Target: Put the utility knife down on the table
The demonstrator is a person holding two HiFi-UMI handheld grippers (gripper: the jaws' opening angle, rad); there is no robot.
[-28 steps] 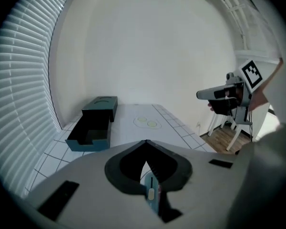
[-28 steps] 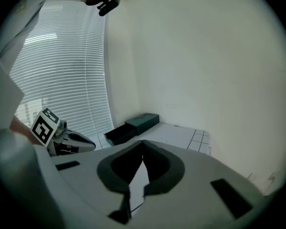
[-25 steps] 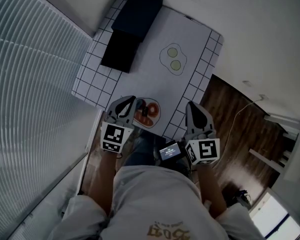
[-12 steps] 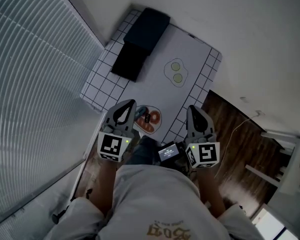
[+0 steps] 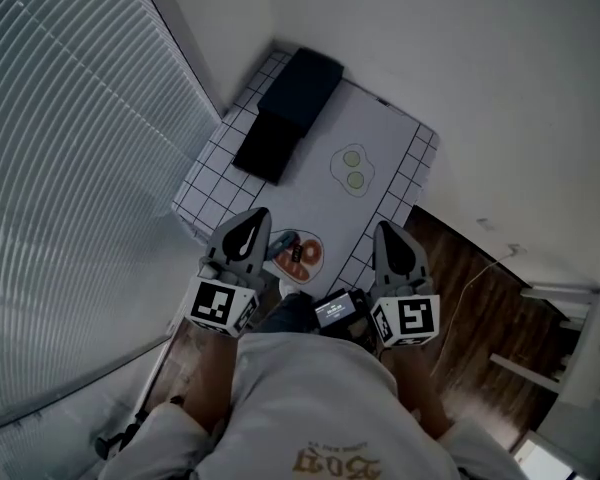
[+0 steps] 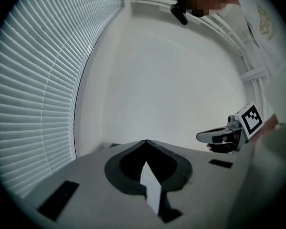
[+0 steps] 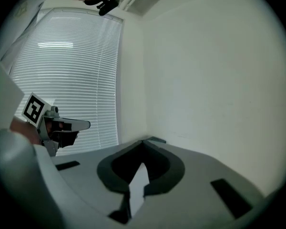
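Fingers [image 6: 86, 175] meet tip to tip on left gripper [image 6: 146, 142] and right gripper [image 7: 143, 141].

Lower centre: pale short-sleeved T-shirt [image 5: 310, 398], with a gold print [image 5: 330, 462] at the frame's bottom edge. Flanking it, the left gripper [image 5: 254, 214] and right gripper [image 5: 383, 228] — grey, tapered, dark inside — each carry a cube [image 5: 220, 305] of black-and-white square markers.

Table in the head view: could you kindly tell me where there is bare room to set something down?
Bare white patches: the middle of the table, between the black boxes and the oval outline with two green discs; also the strip between that outline and the orange item at the near edge. Crowded: the boxes' far-left corner.
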